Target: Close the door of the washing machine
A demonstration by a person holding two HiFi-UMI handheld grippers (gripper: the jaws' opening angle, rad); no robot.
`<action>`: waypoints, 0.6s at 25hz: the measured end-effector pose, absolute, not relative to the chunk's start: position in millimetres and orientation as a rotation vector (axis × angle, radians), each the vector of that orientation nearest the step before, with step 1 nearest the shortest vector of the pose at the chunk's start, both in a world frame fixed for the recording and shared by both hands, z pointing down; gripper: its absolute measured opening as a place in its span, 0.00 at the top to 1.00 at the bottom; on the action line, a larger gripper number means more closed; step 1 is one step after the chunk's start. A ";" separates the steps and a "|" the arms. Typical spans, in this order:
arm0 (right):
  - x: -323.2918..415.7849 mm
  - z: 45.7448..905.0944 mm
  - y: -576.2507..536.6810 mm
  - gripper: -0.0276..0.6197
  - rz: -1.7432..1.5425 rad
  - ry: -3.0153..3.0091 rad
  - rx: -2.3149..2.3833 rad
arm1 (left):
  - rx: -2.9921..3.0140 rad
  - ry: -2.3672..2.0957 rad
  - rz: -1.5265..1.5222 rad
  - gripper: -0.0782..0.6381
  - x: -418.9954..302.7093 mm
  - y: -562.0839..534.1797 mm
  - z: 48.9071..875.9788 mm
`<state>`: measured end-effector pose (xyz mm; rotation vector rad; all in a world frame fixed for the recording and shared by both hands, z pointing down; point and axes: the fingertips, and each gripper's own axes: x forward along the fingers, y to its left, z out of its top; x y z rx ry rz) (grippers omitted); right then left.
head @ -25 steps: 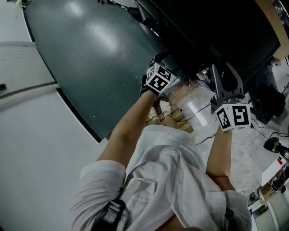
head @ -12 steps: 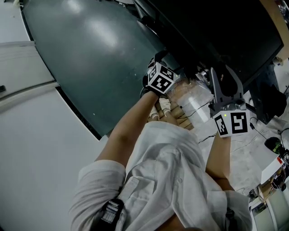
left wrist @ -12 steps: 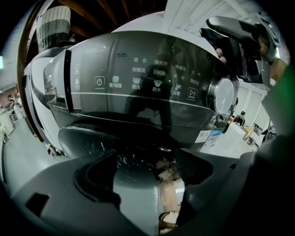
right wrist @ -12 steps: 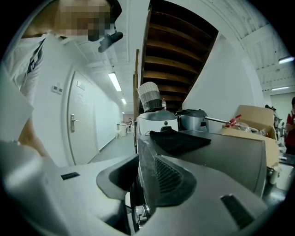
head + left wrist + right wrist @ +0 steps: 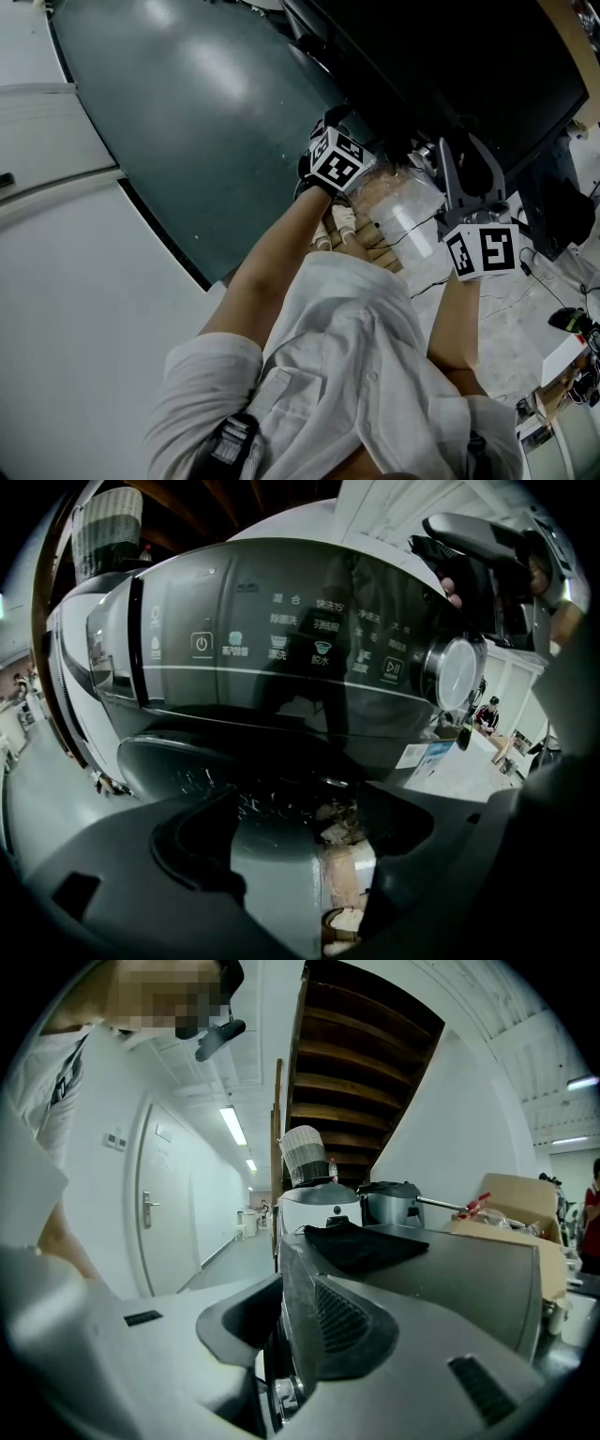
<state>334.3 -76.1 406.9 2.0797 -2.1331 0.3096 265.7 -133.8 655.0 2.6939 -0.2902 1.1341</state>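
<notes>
The washing machine's big dark grey door [image 5: 187, 122] stands swung open at the upper left of the head view. My left gripper [image 5: 349, 131] is at its edge by the machine's dark front. In the left gripper view its jaws [image 5: 300, 817] stand wide apart. The door's grey edge [image 5: 272, 874] lies between them, and no pad is seen pressing on it. The glossy control panel [image 5: 309, 649] and its dial [image 5: 457, 672] fill that view. My right gripper [image 5: 466, 150] points at the machine's top. Its jaws [image 5: 281, 1279] are closing, almost together, with nothing seen between them.
A person's shoes [image 5: 336, 225] stand on cardboard [image 5: 398, 220] on the floor below the machine, and cables [image 5: 506, 291] trail to the right. A white wall [image 5: 56, 309] runs along the left. The right gripper view shows a white room door [image 5: 150, 1208], a stair underside [image 5: 366, 1044] and a cardboard box [image 5: 516, 1199].
The left gripper's marker cube has turned slightly. Both hands stay where they were, and the door has not moved.
</notes>
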 end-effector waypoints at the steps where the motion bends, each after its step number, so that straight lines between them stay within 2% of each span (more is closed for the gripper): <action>1: 334.4 406.9 -76.2 0.76 0.308 -2.131 2.081 | 2.693 -0.288 1.135 0.33 265.8 -133.8 655.1; 10: 328.3 408.0 -74.7 0.76 0.275 -2.137 2.057 | 2.699 -0.262 1.089 0.35 263.1 -132.3 653.3; 15: 316.9 400.8 -65.9 0.76 0.266 -2.148 2.047 | 2.700 -0.281 0.962 0.35 248.7 -128.4 628.9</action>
